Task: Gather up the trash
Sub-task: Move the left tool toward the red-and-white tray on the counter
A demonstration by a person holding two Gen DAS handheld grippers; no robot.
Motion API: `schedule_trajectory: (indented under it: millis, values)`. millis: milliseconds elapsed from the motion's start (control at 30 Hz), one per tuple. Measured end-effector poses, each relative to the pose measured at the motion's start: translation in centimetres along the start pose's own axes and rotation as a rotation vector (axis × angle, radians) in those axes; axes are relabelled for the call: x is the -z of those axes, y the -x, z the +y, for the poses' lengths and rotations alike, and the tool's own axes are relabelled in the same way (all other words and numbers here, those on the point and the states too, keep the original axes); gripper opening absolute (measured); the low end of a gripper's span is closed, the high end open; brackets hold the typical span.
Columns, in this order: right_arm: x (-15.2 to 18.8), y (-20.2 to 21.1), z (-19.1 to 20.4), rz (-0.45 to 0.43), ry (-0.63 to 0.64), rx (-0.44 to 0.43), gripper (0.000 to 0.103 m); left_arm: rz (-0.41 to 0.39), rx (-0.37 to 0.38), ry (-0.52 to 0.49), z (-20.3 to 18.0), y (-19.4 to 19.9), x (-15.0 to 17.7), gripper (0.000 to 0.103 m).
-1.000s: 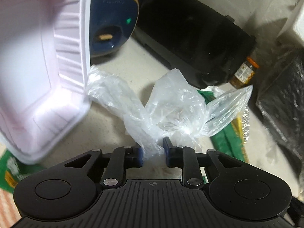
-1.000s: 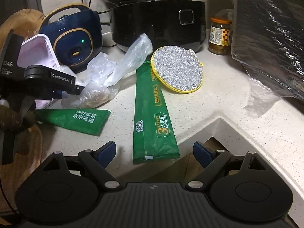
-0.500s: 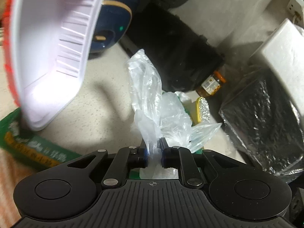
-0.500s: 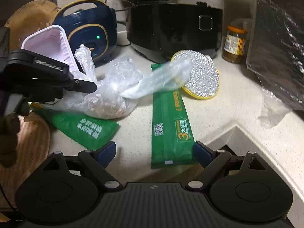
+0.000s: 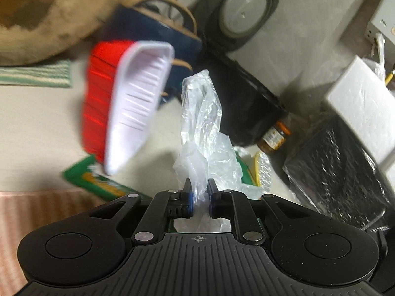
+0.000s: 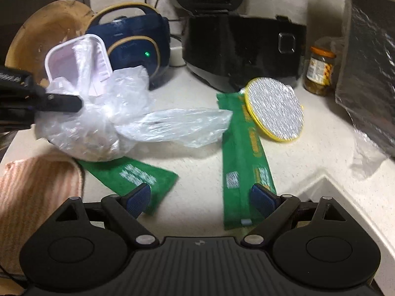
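The left gripper [image 5: 198,192] has just pinched its fingers tight on a bunch of the clear plastic bag [image 6: 106,120], w/ the thin film squeezed between the pads, and the bag hangs just above the counter [image 6: 197,162]. The bag looks soft, crinkly and very light, but its round bottom seems to have some scraps inside, so it may swing & slip. I think the bunched neck is the best place to hold, bc a loose flap could slide out or tear. The right gripper [image 6: 201,197] has its fingers spread wide w/ nothing in them, low over the counter. Two flat green wrappers [image 6: 246,162] lie there; they look thin and light, prob hard to pick up flat, so take an edge. A white tray w/ red sides [image 5: 133,108] is tipped up beside the bag. The counter is pale, speckled and smooth. At the back stand a blue cooker [image 6: 133,44], a black cooker [image 6: 244,49] and a jar [image 6: 319,71]; a round scrubber [image 6: 274,108] lies near, and a striped cloth [image 6: 37,187] is at the left
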State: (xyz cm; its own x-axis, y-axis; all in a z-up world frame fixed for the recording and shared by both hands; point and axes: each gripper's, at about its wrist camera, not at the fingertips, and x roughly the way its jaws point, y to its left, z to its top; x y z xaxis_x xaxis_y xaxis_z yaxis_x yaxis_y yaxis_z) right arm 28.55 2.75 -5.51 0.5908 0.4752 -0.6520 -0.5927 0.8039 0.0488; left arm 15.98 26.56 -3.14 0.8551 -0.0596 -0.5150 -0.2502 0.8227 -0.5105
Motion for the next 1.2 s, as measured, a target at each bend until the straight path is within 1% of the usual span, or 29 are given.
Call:
schedule_trajectory:
  millis: [67,133,233,300,367,400,500,533,600,667,700,800,833,900,1067,1133,1200]
  values:
    - [-0.8,-0.1,0.7,-0.016,0.022,-0.018,0.089,-0.011,-0.05,0.001,0.9,1.5,0.2,0.015]
    - [-1.8,-0.4,1.4,-0.027,0.034,-0.044,0.089,-0.011,-0.119,-0.008,2.0,2.7,0.3,0.015]
    - [-3.1,-1.2,2.8,-0.026,0.042,-0.086,0.089,0.02,-0.192,0.004,3.6,3.4,0.8,0.015]
    - [-3.6,-1.6,3.7,-0.022,0.046,-0.113,0.089,0.066,-0.2,0.007,4.6,3.0,1.2,0.015]
    - [-3.6,-1.6,4.9,-0.021,0.061,-0.136,0.089,0.114,-0.178,0.001,5.1,2.5,1.6,0.02]
    - [-3.5,-1.7,5.3,-0.02,0.072,-0.146,0.089,0.119,-0.167,-0.015,5.1,2.6,1.7,0.021]
    - [-2.8,-1.7,6.7,-0.009,0.117,-0.16,0.089,0.071,-0.138,-0.077,4.5,3.6,0.9,0.022]
    - [-2.5,-1.5,7.1,-0.008,0.131,-0.156,0.089,0.04,-0.153,-0.09,4.2,4.0,0.4,0.022]
    - [-2.1,-1.4,7.3,-0.006,0.142,-0.147,0.089,-0.047,-0.204,-0.139,3.4,4.8,-0.7,0.022]
    - [-1.8,-1.3,7.2,0.0,0.128,-0.143,0.089,-0.115,-0.232,-0.177,2.7,4.8,-1.9,0.022]
    - [-1.7,-1.2,7.1,0.003,0.117,-0.142,0.089,-0.13,-0.237,-0.182,2.4,4.4,-2.7,0.022]
    - [-1.1,-0.9,6.5,0.013,0.098,-0.126,0.089,-0.11,-0.242,-0.226,1.5,2.1,-4.3,0.023]
    - [-1.0,-0.8,6.3,0.015,0.094,-0.117,0.089,-0.107,-0.266,-0.241,1.3,1.3,-4.7,0.025]
    - [-0.7,-0.5,5.8,0.017,0.08,-0.1,0.089,-0.099,-0.324,-0.253,1.3,-0.5,-5.2,0.025]
    - [0.0,0.2,4.3,0.019,0.042,-0.062,0.089,-0.065,-0.418,-0.205,2.7,-4.2,-6.1,0.028]
    - [0.2,0.4,3.7,0.021,0.026,-0.048,0.089,-0.044,-0.435,-0.165,3.7,-5.3,-6.4,0.028]
    - [0.4,0.6,3.1,0.022,0.015,-0.033,0.089,-0.043,-0.439,-0.137,4.4,-5.8,-6.8,0.028]
